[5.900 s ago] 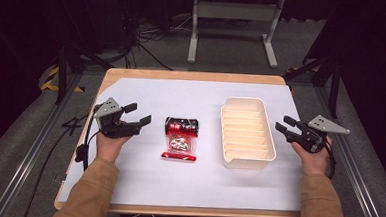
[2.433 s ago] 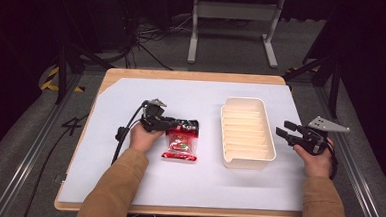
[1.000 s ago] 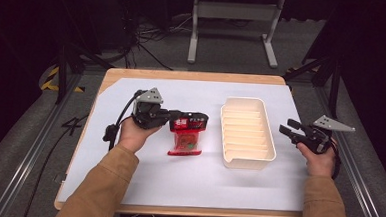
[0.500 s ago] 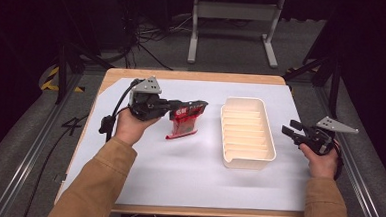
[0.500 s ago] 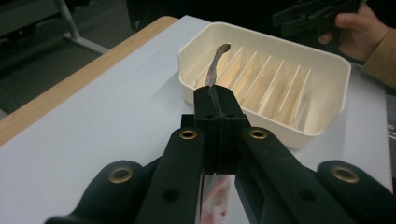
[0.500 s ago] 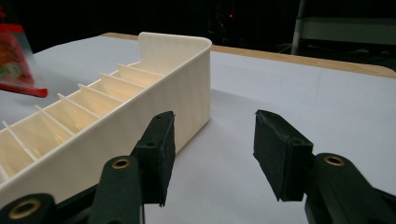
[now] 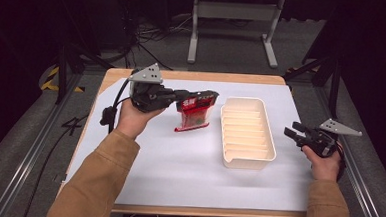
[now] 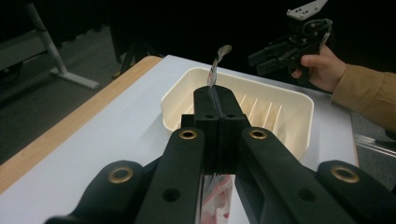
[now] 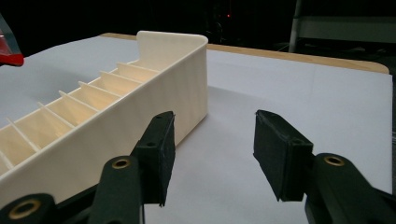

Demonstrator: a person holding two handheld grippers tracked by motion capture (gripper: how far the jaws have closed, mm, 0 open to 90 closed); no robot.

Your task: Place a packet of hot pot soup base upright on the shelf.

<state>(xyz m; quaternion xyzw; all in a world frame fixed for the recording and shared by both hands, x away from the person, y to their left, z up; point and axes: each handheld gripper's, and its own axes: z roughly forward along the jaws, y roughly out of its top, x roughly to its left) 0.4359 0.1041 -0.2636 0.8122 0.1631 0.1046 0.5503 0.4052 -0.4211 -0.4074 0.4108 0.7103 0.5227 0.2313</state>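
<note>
A red snack packet (image 7: 194,113) hangs by its black top edge from my left gripper (image 7: 190,99), which is shut on it above the table, just left of the cream ribbed tray (image 7: 248,132). In the left gripper view the jaws are pressed together on the packet's thin edge (image 8: 216,70), with the tray (image 8: 289,105) beyond them. My right gripper (image 7: 294,134) stands open at the right of the tray, with nothing between its pads (image 9: 161,149). The tray's wall (image 9: 177,74) is close on the left in the right gripper view.
White paper (image 7: 177,173) covers the wooden table (image 7: 192,76). A metal stand (image 7: 233,20) and cables lie on the floor behind the table. Dark rails run along both sides of the table.
My left gripper closed on the packet and lifted it off the paper, carrying it up and right toward the tray. The right gripper has stayed in place.
</note>
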